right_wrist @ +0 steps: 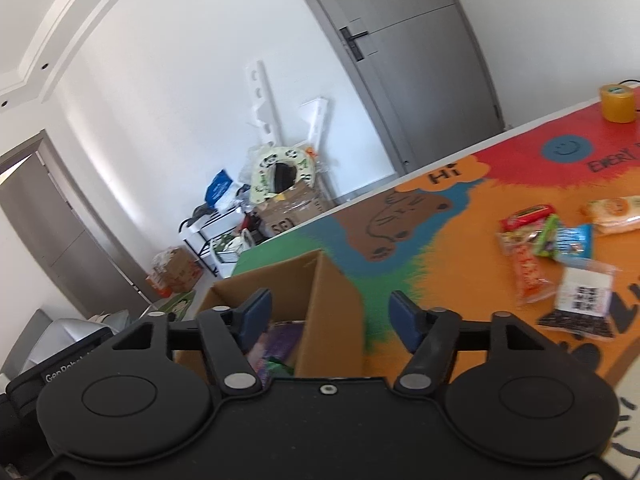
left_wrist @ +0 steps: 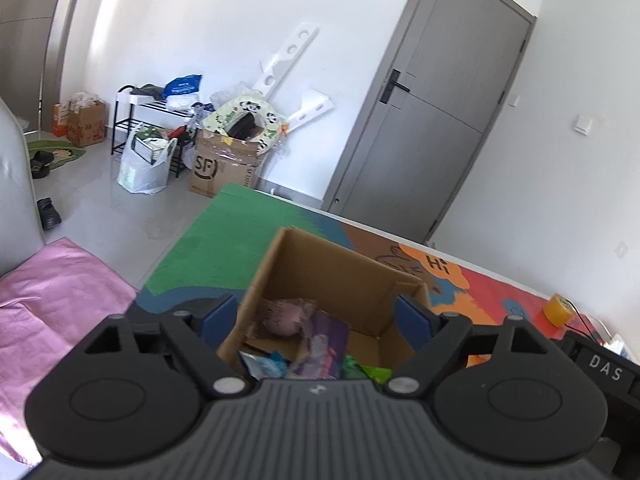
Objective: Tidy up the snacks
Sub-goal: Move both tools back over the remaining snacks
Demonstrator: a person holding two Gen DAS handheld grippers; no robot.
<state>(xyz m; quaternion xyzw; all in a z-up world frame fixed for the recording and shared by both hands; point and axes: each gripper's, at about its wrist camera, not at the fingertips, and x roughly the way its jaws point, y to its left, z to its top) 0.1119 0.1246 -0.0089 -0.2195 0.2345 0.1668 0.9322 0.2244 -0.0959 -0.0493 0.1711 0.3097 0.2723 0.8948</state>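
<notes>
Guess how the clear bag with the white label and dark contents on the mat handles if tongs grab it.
The clear bag looks like thin film, so probably floppy and crinkly. Its dark loose contents pool at one end, so it would likely sag there when lifted. The glossy film may slip; pinching the flat labelled part seems safer.

Snack pkts [left_wrist: 320,344] in box [left_wrist: 344,272] on mat [right_wrist: 452,248]; more pkts [right_wrist: 556,256] to its right.

The box [left_wrist: 332,276] is matt brown cardboard, the snack packets [right_wrist: 560,256] on the printed mat [right_wrist: 460,240] are glossy plastic, and both matt black plastic grippers carry smooth blue pads [left_wrist: 218,316].
</notes>
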